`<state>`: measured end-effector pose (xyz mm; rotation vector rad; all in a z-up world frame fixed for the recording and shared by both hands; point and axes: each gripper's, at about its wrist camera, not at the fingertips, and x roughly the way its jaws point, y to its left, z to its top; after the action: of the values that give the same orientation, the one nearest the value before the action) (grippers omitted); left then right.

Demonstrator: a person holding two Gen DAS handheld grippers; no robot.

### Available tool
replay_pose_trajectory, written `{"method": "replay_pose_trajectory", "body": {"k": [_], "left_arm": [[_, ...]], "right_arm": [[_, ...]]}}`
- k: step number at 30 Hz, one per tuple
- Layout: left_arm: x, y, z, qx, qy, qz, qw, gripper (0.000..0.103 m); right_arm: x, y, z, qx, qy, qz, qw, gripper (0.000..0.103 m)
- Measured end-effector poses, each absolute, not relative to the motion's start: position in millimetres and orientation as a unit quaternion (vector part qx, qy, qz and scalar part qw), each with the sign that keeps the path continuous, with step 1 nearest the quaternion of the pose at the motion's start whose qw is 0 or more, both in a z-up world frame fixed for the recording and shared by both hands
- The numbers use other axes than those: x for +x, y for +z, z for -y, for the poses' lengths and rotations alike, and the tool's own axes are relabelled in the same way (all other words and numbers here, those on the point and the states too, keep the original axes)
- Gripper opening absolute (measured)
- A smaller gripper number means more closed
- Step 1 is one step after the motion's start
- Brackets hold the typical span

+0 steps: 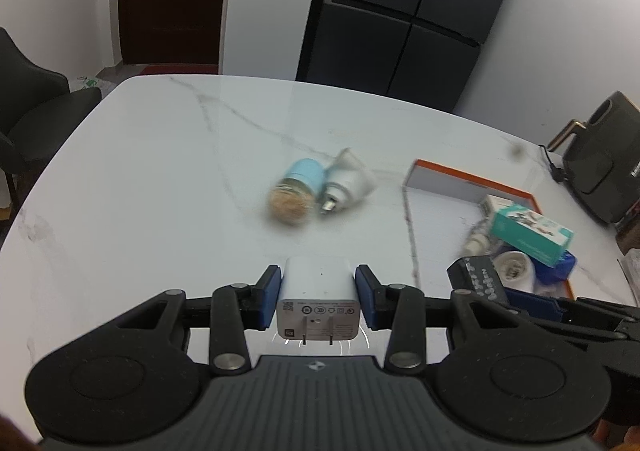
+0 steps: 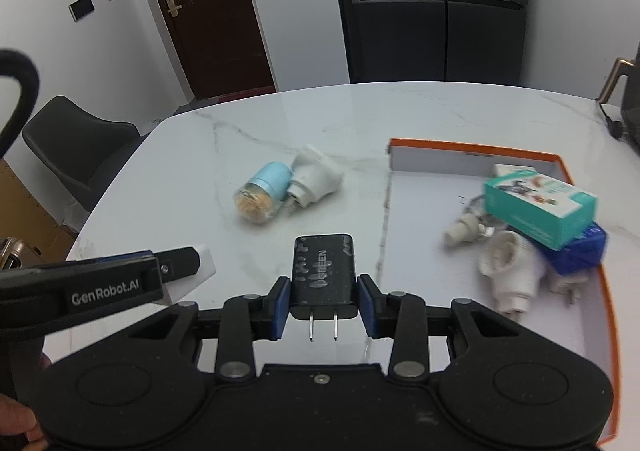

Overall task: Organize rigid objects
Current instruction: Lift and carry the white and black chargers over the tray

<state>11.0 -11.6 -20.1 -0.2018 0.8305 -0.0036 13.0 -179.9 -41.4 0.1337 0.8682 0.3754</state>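
Two chargers held above the white marble-veined tabletop (image 1: 160, 179), one per tool. Left tool (image 1: 319, 297) clenched on a white rectangular plastic wall charger (image 1: 318, 291), blue pads (image 1: 272, 297) pressing its two sides; long axis running along the fingers, flat prongs pointing back at the camera, prong face printed with a QR code, a row of round certification marks and fine text too small to read. Right tool (image 2: 323, 305) clenched likewise on a black rectangular wall charger (image 2: 324, 275), lettered "UGREEN" in white lengthwise on its upper face, other white markings beside it unreadable; long axis also along the fingers, two metal prongs toward the camera. "GenRobot.AI" in white on the side of the left tool where seen from the right wrist.

Lying on the tabletop beyond: a small glass jar with pale blue cap (image 2: 264, 193), on its side, cap pointing away, touching a white plug adapter (image 2: 314, 181). To the right, an orange-rimmed white shallow cardboard tray (image 2: 472, 149) holding a teal printed carton (image 2: 540, 207) resting atop a blue plastic box (image 2: 576, 255), with several white plug adapters (image 2: 512, 271) beside them; carton print blurred
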Motion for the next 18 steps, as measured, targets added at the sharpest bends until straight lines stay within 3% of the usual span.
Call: {"method": "replay_pose_trajectory", "body": {"k": [18], "left_arm": [[-14, -4, 92, -0.083, -0.026, -0.386, 0.918, 0.041]], "right_arm": [[-16, -36, 271, 0.078, 0.159, -0.402, 0.898, 0.044]]}}
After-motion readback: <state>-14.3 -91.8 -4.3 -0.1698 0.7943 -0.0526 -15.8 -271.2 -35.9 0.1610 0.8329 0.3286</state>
